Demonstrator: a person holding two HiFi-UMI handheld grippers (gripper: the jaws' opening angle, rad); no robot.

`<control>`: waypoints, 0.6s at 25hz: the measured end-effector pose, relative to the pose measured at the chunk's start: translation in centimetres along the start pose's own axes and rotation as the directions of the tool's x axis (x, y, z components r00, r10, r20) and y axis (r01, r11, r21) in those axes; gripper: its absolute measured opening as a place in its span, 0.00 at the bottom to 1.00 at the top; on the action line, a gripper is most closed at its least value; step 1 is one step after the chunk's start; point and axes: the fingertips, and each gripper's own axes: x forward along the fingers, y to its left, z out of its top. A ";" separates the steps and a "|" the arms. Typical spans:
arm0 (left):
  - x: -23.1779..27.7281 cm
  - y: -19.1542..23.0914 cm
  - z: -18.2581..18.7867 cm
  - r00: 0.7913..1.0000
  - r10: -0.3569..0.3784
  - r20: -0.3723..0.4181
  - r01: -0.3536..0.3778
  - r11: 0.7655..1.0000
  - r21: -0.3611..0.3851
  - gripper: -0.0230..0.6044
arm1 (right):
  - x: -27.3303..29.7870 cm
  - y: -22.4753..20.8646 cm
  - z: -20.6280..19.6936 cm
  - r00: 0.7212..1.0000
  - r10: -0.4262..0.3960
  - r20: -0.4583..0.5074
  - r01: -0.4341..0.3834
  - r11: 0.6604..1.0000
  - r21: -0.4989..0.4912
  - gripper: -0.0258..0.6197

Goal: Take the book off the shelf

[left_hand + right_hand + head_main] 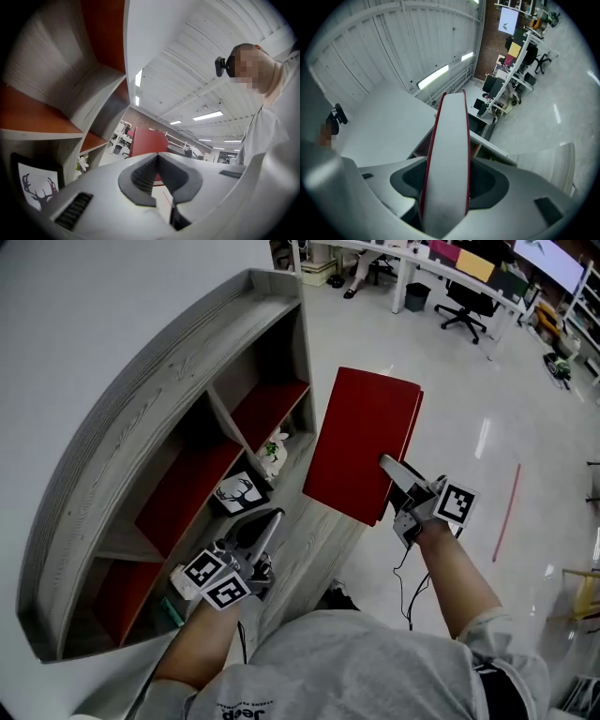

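Red hardcover book [361, 442], clear of the grey wooden shelf [141, 399] at its 3 o'clock, clamped in the right gripper's [398, 474] jaws. Left gripper [261, 526], jaws together and empty, sits at the book's 8 o'clock, near a framed deer picture [237, 491] and a white flower ornament [273, 454] in the shelf.

The shelf [141, 399], at nine o'clock in the head view, looks like grey wood with a rough, streaked grain. Its inner panels [187, 488] are a smooth matt red. The book [361, 442] at the centre has a matt red cover, and its page edge in the right gripper view reads as pale, plain paper. The floor [469, 381] toward two o'clock is glossy with bright glints. The left gripper [157, 157] is matt grey plastic with dark ribbed pads [140, 176]. The shirt [356, 662] at six o'clock is grey cloth.
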 end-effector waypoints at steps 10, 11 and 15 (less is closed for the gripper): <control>10.1 8.6 -7.7 0.993 0.003 -0.116 -0.013 0.996 -0.089 0.06 | 3.1 -15.5 -1.3 0.992 -0.087 -0.092 0.097 0.989 0.114 0.45; 10.7 9.2 -8.3 0.992 0.002 -0.126 -0.014 0.995 -0.097 0.06 | 3.3 -16.7 -1.7 0.990 -0.092 -0.103 0.104 0.987 0.124 0.45; 13.0 11.1 -10.5 0.986 -0.002 -0.164 -0.018 0.992 -0.123 0.06 | 4.2 -21.0 -3.5 0.983 -0.101 -0.150 0.124 0.980 0.155 0.45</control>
